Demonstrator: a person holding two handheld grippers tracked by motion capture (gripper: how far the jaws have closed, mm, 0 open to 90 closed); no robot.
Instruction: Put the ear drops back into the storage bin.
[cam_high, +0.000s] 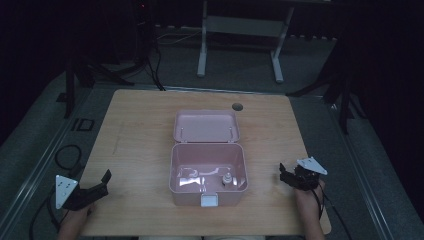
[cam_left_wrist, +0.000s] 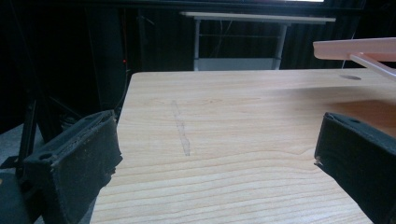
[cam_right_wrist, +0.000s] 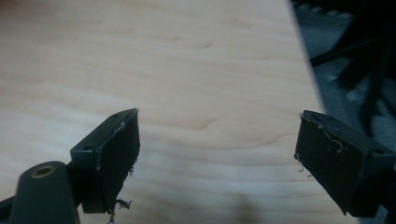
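A pink plastic box (cam_high: 208, 172) stands open at the middle of the wooden table (cam_high: 135, 130), its lid (cam_high: 205, 125) lying flat behind it and a white latch (cam_high: 209, 200) on its front. A small pale object (cam_high: 227, 179) and clear wrapping rest inside. My left gripper (cam_high: 100, 186) sits at the table's front left edge, open and empty; its pads (cam_left_wrist: 88, 154) frame bare wood, with the lid's edge (cam_left_wrist: 355, 49) showing at the upper right. My right gripper (cam_high: 285, 175) rests at the front right, open, its pads (cam_right_wrist: 116, 154) wide apart over bare wood.
A round cable hole (cam_high: 237, 106) lies in the table behind the box. A white-legged desk frame (cam_high: 240, 30) stands on the floor beyond. Cables (cam_high: 67, 155) lie on the floor at the left. The table's right edge (cam_right_wrist: 308, 79) is close to my right gripper.
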